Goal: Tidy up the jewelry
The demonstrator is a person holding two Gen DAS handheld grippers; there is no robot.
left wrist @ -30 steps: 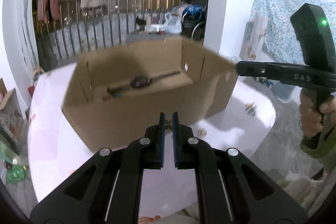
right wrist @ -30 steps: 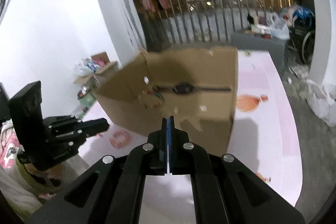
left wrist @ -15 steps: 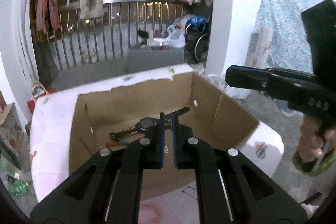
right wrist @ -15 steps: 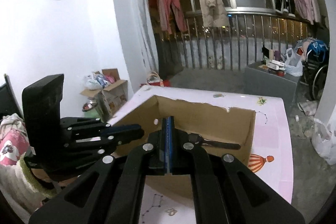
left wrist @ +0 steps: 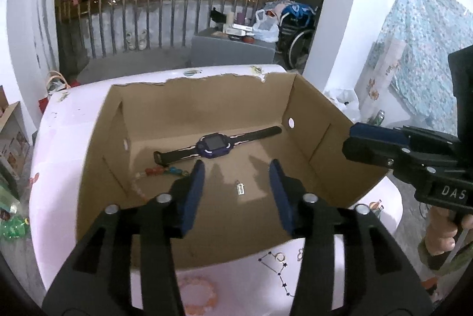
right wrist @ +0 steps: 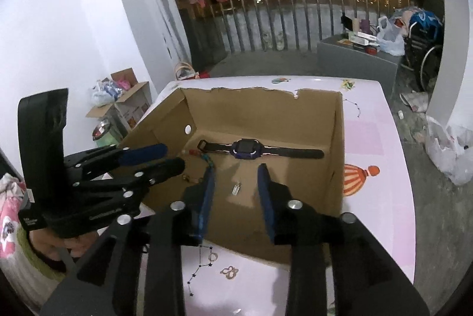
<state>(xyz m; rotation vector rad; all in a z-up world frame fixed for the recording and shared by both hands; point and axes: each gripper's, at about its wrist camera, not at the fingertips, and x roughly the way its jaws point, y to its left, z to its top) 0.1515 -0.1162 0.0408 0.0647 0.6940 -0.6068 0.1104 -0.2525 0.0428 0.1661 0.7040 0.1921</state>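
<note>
- Opening over the box [left wrist: 207,114], the left gripper [left wrist: 236,183] holds nothing between its jaws.
- Right gripper [right wrist: 235,183]: jaws also opening, empty.
- Watch [left wrist: 214,143] lies flat on the box floor, beside a bead string [left wrist: 161,170]; a small charm [left wrist: 240,188] lies nearer.
- Ring [left wrist: 279,256] rests on the counter [left wrist: 59,168], outside the box.

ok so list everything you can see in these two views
cardboard box: one, brown, open, on the table
watch: one, blue-black, flat on the box floor
bead string: one, red and teal, box floor near the watch strap
small pendant: one, silvery, box floor
ring: one, on the table in front of the box
table: one, pale pink, printed
left hand-held gripper: black, blue pads, jaws opening, nothing between
right hand-held gripper: same, jaws opening, nothing between
</note>
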